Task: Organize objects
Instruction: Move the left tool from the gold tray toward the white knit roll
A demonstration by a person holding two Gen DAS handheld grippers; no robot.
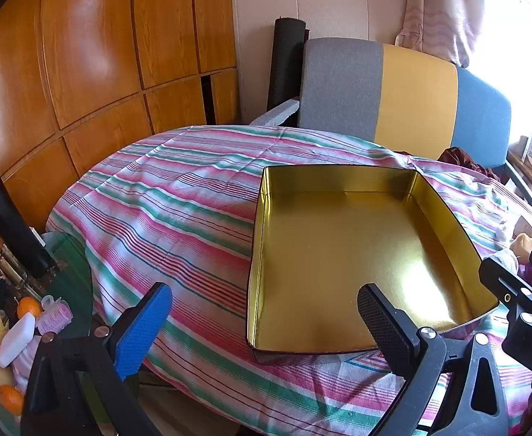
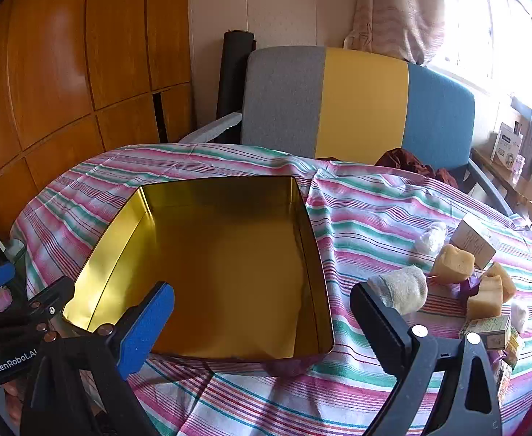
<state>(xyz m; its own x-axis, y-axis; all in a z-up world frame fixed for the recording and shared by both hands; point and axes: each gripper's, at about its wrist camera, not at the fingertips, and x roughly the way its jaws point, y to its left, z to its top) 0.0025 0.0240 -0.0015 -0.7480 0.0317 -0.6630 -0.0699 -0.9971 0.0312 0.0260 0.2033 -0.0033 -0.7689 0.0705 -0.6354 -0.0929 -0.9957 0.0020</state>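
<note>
Both tongs, left [image 1: 264,323] and right [image 2: 262,321], gape empty before the tin [image 2: 207,254]; take your right to the rolled sock [image 2: 402,287] beside the tin.

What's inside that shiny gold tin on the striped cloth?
Nothing: the gold tin shows only its bare reflective floor. Its near-right corner is hidden by the left gripper's black finger.

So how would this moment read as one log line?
left gripper: open | right gripper: open | gold tin: empty | sponges: beside tin
</note>
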